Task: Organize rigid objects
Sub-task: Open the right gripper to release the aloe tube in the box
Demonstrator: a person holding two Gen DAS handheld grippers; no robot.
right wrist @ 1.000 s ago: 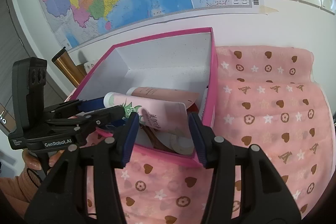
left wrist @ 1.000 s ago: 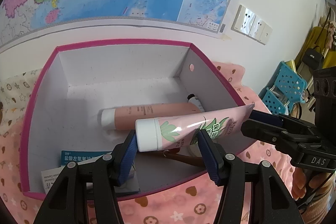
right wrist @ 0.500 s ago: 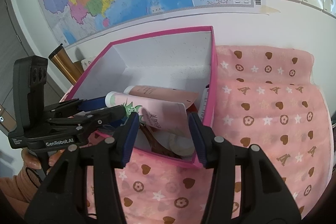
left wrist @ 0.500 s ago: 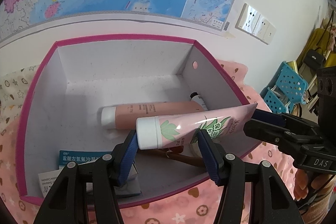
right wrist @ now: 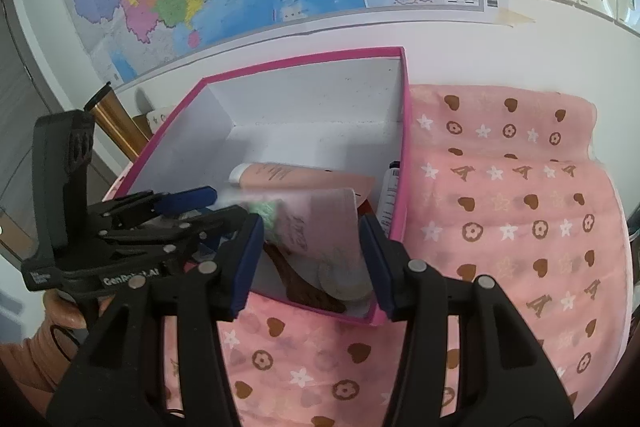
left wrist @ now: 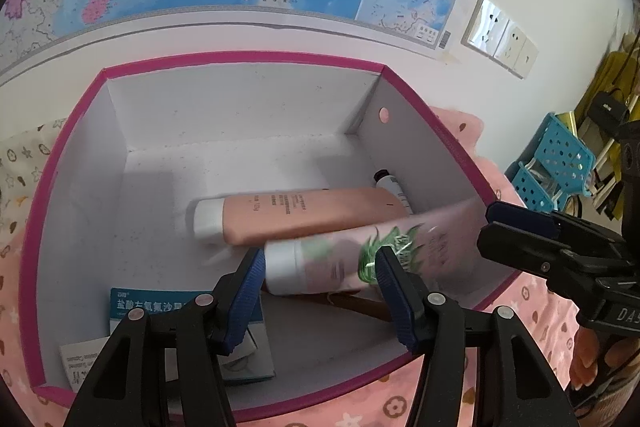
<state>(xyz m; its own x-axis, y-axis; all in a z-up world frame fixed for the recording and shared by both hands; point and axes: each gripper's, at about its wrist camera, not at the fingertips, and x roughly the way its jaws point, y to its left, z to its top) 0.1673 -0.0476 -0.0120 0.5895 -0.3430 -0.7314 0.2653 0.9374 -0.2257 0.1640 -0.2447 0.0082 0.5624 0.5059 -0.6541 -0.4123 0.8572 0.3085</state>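
Motion is the news: the leaf-print tube [left wrist: 340, 259] was sharp half a second ago and is now smeared in both wrist views, while the pink-rimmed box [left wrist: 240, 57] and the peach tube [left wrist: 304, 215] lying in it stay crisp. So the tube itself is on the move, not my cameras. From the right wrist its white cap end looks to have swung a little toward me. I read that as the start of the drop into the box, so this item is nearly put away but not yet at rest.

It hangs slantwise above the box's near part, over the peach tube's near edge, crimped tail toward the right wall. The right gripper [right wrist: 312, 239] has its jaws part-spread with that flat tail between them, and they seem to pinch it across its width. The left gripper [left wrist: 320, 267] is also part-spread: the cap sits just beside one pad and the body passes behind the other, so I cannot tell whether those pads press on it.

Under the tube something brown [left wrist: 360, 303] and a pale disc [right wrist: 340, 279] show, too covered to name. A blue-and-white medicine carton [left wrist: 160, 307] is half behind my left jaws, and a small dark-capped tube [left wrist: 390, 183] peeks out by the right wall
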